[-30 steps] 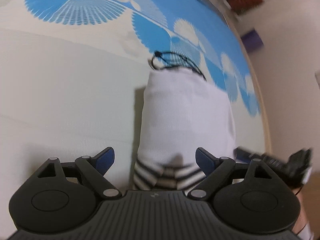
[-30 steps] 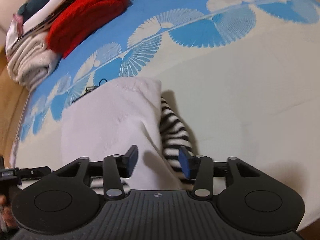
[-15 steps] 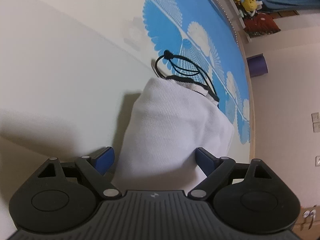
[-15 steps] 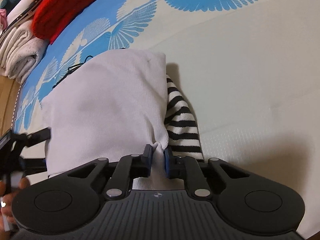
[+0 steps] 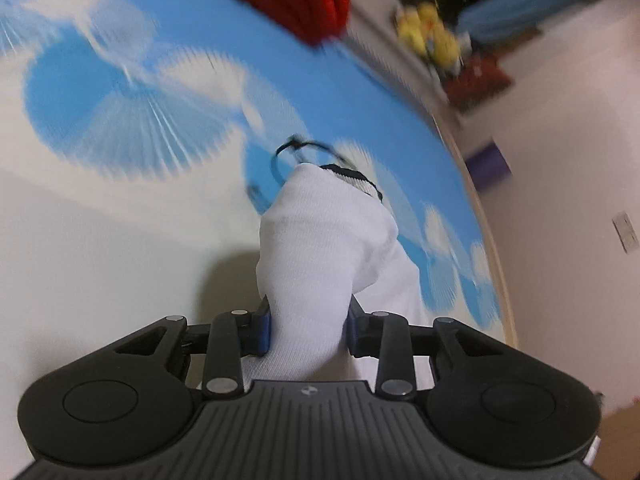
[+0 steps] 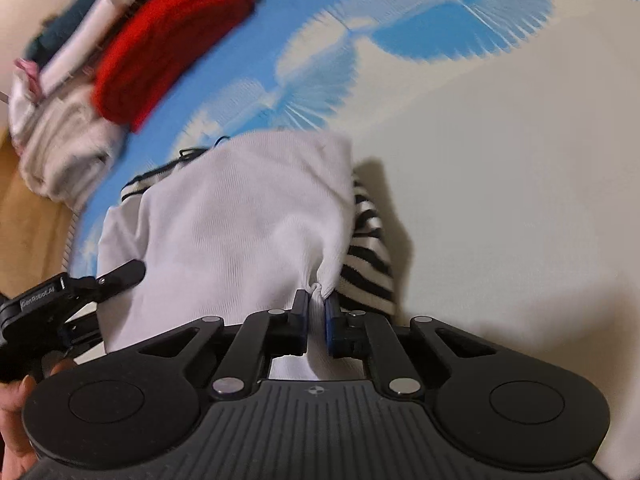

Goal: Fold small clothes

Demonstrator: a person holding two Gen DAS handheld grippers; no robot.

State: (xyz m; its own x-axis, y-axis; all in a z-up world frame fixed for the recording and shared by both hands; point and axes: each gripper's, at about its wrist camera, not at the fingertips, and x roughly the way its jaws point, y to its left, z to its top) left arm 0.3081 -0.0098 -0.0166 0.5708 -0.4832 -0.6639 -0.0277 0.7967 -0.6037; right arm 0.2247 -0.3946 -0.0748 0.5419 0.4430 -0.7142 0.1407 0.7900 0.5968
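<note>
the left gripper [image 5: 308,326] pinches a thick bunch of the white garment [image 5: 320,256], and the right gripper [image 6: 317,314] has its fingers nearly pressed together on a thin tuck at the garment's near edge [image 6: 240,232]; both sets of jaws have just been closing with cloth between them. to fold well, lift both corners evenly and carry them toward twelve o'clock, keeping the edge taut so the striped part [image 6: 366,256] underneath at three o'clock does not drag. the garment lies on the blue-patterned mat [image 5: 120,120], a black cord [image 5: 298,152] just beyond it. a second ago both grippers stood open over flat cloth. the red folded pile [image 6: 168,40] sits at eleven o'clock.
</note>
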